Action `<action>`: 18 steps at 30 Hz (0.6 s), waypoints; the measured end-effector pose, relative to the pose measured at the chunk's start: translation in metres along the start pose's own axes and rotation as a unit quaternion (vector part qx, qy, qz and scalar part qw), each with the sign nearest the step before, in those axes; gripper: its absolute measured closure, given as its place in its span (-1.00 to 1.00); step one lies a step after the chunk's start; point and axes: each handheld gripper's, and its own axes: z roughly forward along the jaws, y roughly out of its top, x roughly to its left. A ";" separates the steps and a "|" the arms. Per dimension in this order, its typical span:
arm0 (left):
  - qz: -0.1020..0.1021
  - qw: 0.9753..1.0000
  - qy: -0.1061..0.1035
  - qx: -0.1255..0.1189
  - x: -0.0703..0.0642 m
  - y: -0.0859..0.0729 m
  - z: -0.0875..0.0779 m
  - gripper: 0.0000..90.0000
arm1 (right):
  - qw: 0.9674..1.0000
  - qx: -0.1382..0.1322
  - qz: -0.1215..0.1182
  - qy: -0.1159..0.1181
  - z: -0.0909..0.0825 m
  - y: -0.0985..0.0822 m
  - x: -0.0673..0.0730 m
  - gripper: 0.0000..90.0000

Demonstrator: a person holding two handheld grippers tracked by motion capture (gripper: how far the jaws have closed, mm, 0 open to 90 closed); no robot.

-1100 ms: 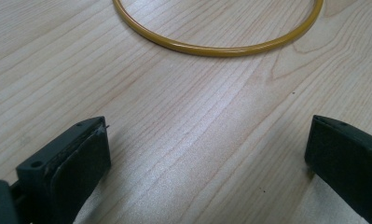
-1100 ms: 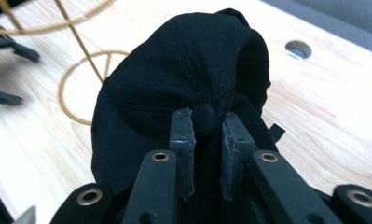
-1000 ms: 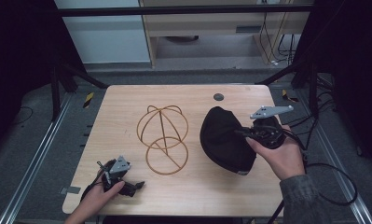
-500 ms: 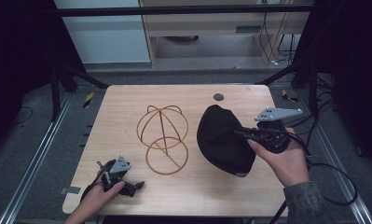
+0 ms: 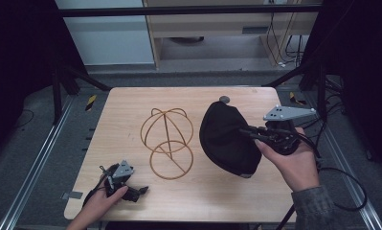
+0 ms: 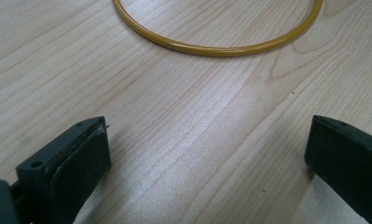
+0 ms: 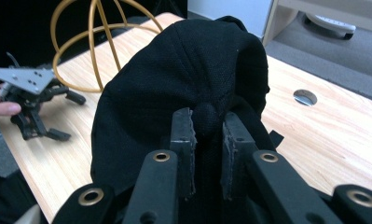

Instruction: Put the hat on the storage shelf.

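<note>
The right claw [image 7: 207, 135] pinches the button on top of a black cap [image 5: 227, 136], its jaws pressed on that knob, and holds the cap on the right half of the tabletop [image 5: 131, 103], tilted, just beside the wire stand [image 5: 167, 141]; whether the cap's low edge touches the wood cannot be told. The left claw [image 5: 126, 189] rests spread and empty at the near left corner, its jaws wide over bare wood just short of the stand's base ring [image 6: 216, 46]. The step in hand looks like carrying the cap toward the stand. The next move likely calls for lifting the cap above the dome, centring its opening over the wire, then lowering it; the idle claw could steady the base ring should the stand slide.
</note>
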 end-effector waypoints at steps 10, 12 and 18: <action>0.000 1.000 0.000 -0.002 0.000 0.000 0.000 -1.00 | 1.000 -0.026 -0.007 -0.002 -0.013 0.020 0.007 0.73; -0.001 1.000 0.000 -0.002 0.000 0.000 0.000 -1.00 | 0.999 -0.031 -0.011 -0.003 -0.015 0.025 0.008 0.73; 0.000 1.000 0.000 -0.002 0.000 0.000 0.000 -1.00 | 0.999 -0.028 -0.019 -0.003 -0.013 0.041 0.011 0.73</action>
